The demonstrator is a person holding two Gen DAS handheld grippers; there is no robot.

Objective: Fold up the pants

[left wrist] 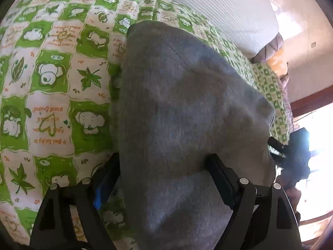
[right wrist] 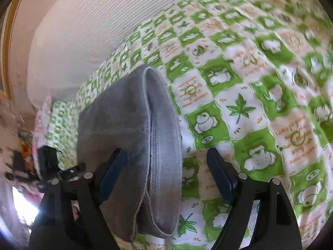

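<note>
In the left wrist view, a green-and-white patterned bedspread (left wrist: 52, 79) fills the left half of the frame. Grey pants (left wrist: 187, 108) are seen in the middle, as a folded bundle whose long axis runs from the bottom centre of the frame up to the upper centre, leaning slightly left at the top. The far end is rounded and points toward a white ribbed pillow (left wrist: 229, 10) at the upper right. The left gripper (left wrist: 164, 162) is set wide, and the fabric is draped between and over its fingers (left wrist: 218, 173); no squeeze on the cloth is shown. At the right edge of the frame, the other gripper is seen as a dark shape against bright window light.

In the right wrist view, the white pillow (right wrist: 83, 31) occupies the upper left. The pants (right wrist: 133, 137) are seen left of centre, with the long axis running from the bottom centre up toward the upper centre. An edge with stitched seams faces the camera, and two layers part along it. The right gripper (right wrist: 164, 160) is spread wide; its left finger (right wrist: 112, 170) lies against the cloth, while the right finger stands apart from it over the bedspread (right wrist: 260, 83), which covers the right half of the frame. Whether the cloth is lifted off the bed or resting on it cannot be told.
</note>
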